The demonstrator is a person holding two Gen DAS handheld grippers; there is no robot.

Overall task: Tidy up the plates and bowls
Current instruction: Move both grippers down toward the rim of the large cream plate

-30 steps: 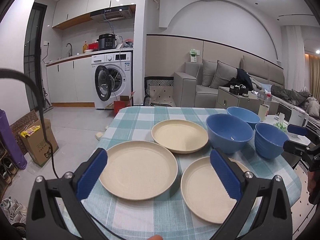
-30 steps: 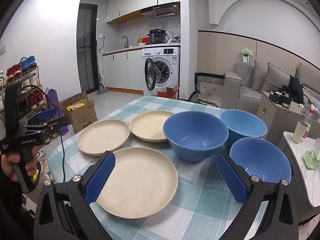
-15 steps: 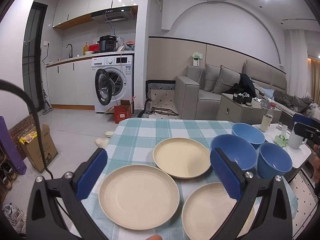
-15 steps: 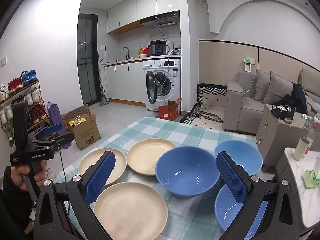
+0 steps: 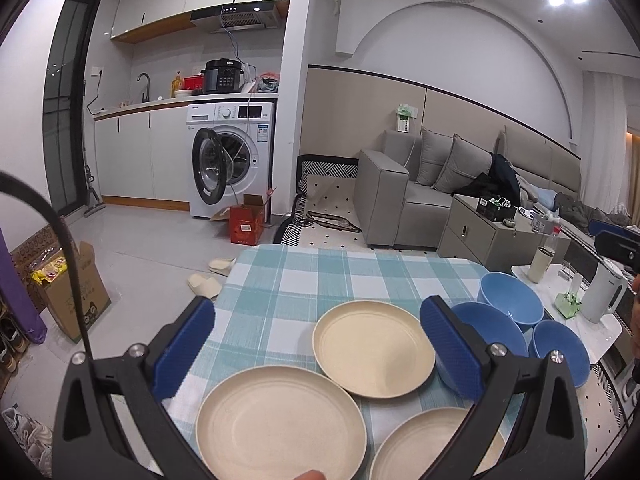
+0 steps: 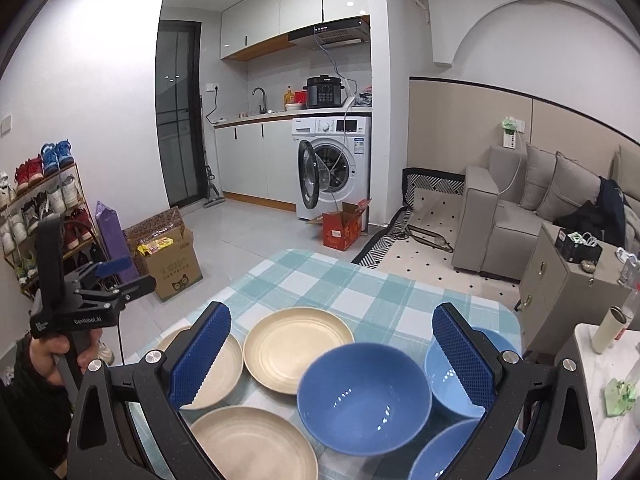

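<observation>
Dinner table, start of sort: your left gripper (image 5: 318,350) hangs above the plates w/ jaws spread wide, nothing in them; your right gripper (image 6: 332,356) likewise spread wide and empty, over the bowls. Three cream plates lie separate on the checked cloth (image 5: 304,276): near-left plate (image 5: 280,422), far plate (image 5: 374,348), near-right plate (image 5: 424,444). Three blue bowls sit to the right, close together: big bowl (image 6: 364,398), far bowl (image 6: 452,380), near bowl (image 6: 452,456). Nothing stacked yet, by the look of it. Suggest: come down low, approach a plate edge-on, pinch the rim w/ one pad under the lip, lift level, set it centred on its neighbour. Keep the other gripper clear of the bowls.
</observation>
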